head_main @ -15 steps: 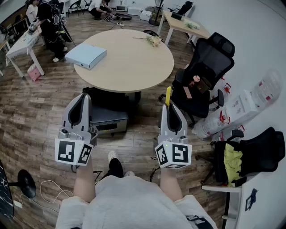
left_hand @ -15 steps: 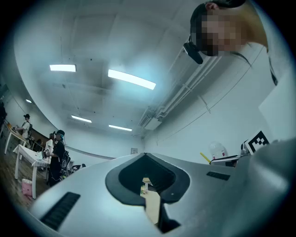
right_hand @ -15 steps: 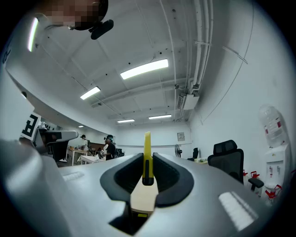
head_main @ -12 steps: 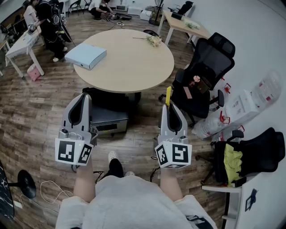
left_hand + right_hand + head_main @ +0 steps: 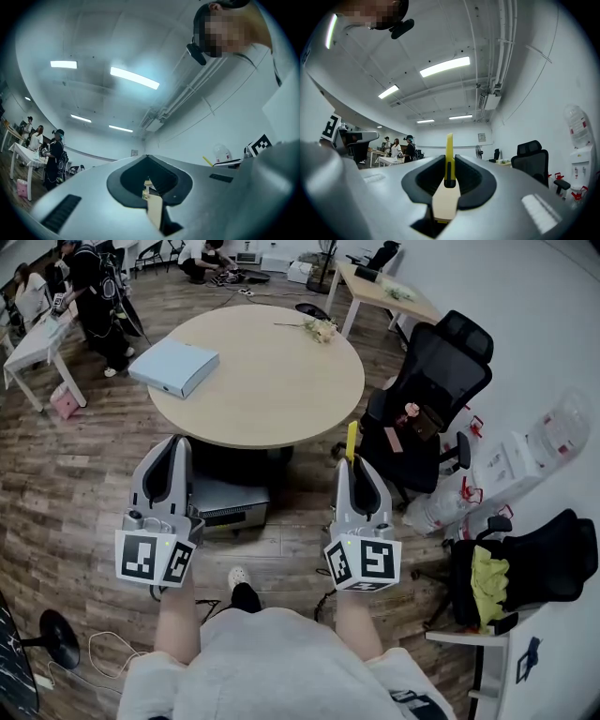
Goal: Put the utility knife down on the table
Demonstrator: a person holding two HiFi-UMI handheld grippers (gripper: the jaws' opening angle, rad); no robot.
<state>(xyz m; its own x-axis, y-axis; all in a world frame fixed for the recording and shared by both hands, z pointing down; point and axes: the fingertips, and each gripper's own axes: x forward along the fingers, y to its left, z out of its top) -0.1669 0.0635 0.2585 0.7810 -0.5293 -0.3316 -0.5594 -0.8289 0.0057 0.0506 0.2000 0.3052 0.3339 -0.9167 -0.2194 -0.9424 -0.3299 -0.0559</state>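
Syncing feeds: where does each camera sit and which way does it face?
Head view: on head, steeply down at round light-wood table; left gripper, right gripper, forearms show.
Left gripper view: on that gripper, facing ceiling; shut empty jaws.
Right gripper view: along jaws clamping yellow utility knife.
Head and right gripper views share the knife.

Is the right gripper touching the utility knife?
Touching. The right gripper view shows the right gripper shut on the yellow utility knife, both jaws pressed against its sides.
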